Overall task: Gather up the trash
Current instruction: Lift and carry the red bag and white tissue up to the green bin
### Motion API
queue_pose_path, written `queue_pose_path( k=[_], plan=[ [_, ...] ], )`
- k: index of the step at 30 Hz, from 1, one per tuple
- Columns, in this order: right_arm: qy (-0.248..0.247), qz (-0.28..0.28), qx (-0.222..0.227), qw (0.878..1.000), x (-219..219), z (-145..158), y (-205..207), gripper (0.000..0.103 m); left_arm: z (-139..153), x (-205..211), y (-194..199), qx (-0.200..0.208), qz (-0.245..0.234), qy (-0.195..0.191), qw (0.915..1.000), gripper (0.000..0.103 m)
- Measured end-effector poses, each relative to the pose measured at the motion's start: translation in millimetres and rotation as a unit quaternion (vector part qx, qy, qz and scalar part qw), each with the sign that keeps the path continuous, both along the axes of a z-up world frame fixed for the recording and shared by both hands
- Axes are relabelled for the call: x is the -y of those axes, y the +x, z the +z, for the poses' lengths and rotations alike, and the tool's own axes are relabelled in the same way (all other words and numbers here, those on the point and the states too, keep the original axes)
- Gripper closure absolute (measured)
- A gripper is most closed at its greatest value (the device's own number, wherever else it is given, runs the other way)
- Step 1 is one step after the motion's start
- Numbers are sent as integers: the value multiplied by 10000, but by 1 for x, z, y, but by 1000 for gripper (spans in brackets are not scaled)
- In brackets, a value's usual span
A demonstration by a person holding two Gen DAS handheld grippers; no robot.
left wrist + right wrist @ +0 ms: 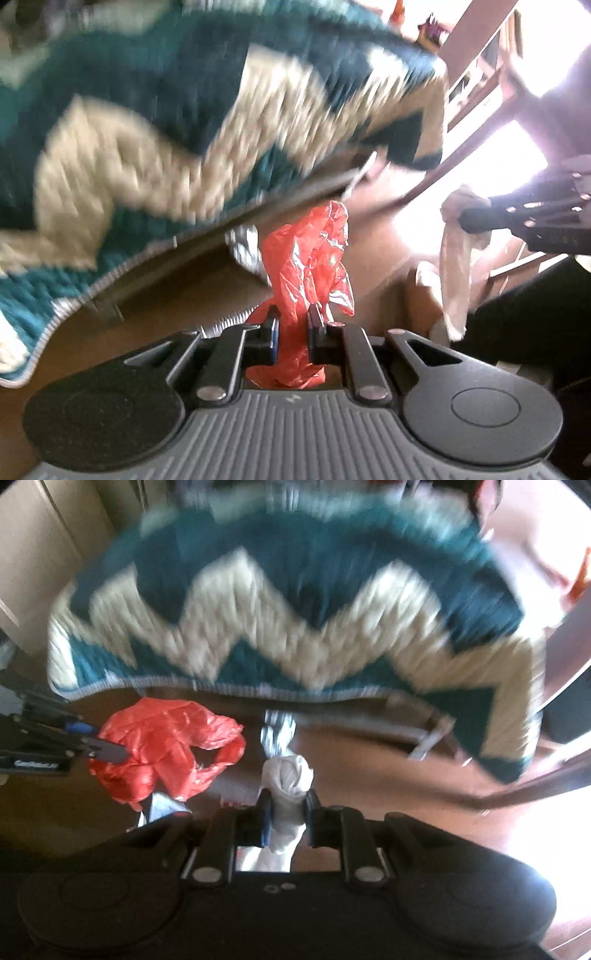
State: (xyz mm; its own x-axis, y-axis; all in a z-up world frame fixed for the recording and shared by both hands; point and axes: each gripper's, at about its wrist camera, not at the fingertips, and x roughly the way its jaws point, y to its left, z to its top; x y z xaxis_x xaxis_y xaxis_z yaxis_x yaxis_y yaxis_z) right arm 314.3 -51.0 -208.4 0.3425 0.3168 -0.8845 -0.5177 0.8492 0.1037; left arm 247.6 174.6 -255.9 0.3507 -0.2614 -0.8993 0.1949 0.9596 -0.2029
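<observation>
Between the fingers of the left gripper [291, 332] there's a crumpled red plastic bag [310, 254], pinched tight and hanging up off the floor, so that one's clenched on it for sure. Same deal on the other side: the right gripper [288, 810] is clamped on a twisted white plastic bag [288, 775], bunched up into a knot-like wad right at the pads. From the right wrist view you can see the red bag [166, 746] off to the left with the left gripper's finger poking into it, and from the left wrist view the white bag [458, 258] dangles at the right under the other gripper. Behind both is a teal and cream zigzag rug [295, 602], pretty motion-blurred, lying on a brown wooden floor [351, 760]. A small silvery crinkled wrapper [277, 731] sits on the floor just by the rug's edge, between the two bags, not touched by anything
</observation>
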Motion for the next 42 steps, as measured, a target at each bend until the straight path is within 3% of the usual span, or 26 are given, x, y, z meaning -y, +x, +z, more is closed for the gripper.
queue_pose_path(
  k=[6,15,22,30,37,42],
  plan=[
    [252,-94,749,9968,43,93,-29,87,93,38,-13,773,263,27,9967,90],
    [560,-280,1859,9806,115,200,-78,87,212,105,-47,1633,448,250,9852,90],
    [795,-429,2944,9514,170,274,-101,87,293,158,-62,2349,455,254,9706,90],
    [770,-895,3719,9207,232,344,-106,87,378,235,-54,3190,54,182,9476,90],
    [664,-1563,4257,8888,296,388,-107,87,428,299,-26,3605,-257,-127,9323,89],
    [271,-2083,4507,8676,341,408,-98,87,449,354,8,3710,-499,-342,9267,89]
  ],
)
